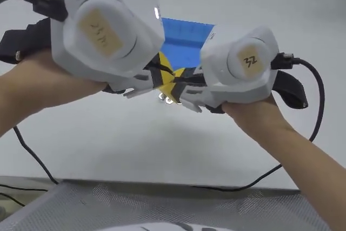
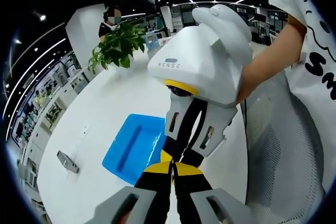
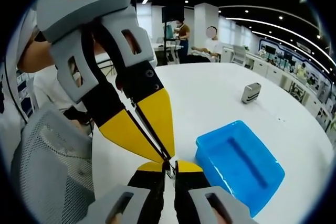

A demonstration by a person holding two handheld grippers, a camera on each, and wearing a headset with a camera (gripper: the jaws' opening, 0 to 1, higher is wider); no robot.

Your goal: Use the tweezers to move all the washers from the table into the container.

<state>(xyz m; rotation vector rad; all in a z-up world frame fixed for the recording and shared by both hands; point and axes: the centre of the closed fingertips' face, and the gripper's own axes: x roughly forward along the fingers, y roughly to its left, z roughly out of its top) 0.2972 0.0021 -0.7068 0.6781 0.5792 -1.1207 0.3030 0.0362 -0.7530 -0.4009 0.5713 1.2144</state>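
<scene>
Left tool point(image 2: 172, 170) clamps thin black tweezers point(image 3: 149, 132); right tool point(image 3: 170, 170) pinched together, near blue rectangular container point(image 3: 239, 166).

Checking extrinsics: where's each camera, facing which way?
Head view: headset, down at left gripper and right gripper meeting over table; both forearms show.
Left gripper view: on left gripper, faces right gripper; own fingers, right forearm, shirt.
Right gripper view: on right gripper, faces left gripper's tweezers; own fingers, left arm.
All share the blue container.
</scene>
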